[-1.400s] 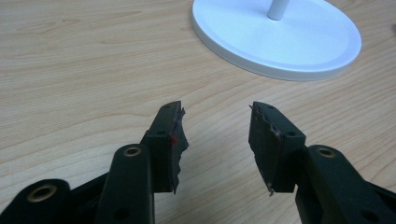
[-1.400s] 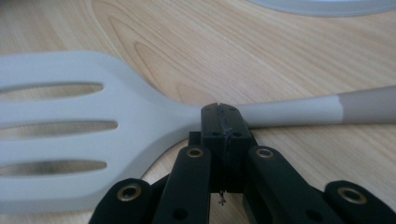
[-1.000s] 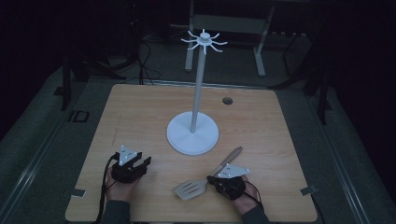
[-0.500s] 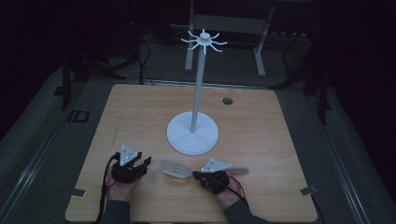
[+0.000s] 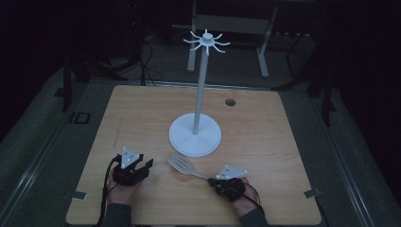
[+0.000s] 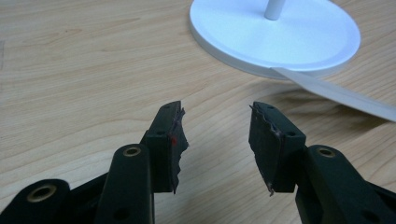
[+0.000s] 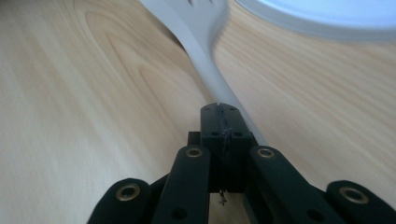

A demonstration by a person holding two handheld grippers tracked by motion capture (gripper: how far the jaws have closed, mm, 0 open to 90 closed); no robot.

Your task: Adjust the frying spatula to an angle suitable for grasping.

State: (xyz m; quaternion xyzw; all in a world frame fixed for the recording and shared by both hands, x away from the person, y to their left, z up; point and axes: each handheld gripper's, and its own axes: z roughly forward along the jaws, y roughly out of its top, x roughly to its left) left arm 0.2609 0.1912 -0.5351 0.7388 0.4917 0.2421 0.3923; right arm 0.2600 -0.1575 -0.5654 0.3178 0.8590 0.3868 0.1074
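Right gripper [image 5: 218, 178] clamped the slotted grey plastic spatula [image 5: 182, 164]; left gripper [image 6: 215, 135], empty, had just been opening. Likely handover next.

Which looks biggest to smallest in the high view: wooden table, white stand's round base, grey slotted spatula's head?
1. Wooden table
2. White stand's round base
3. Grey slotted spatula's head

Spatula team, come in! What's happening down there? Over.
Right gripper shut on spatula handle. Left gripper open, empty, jaws just widening. Spatula blade beside white stand base. Nothing between. Over.
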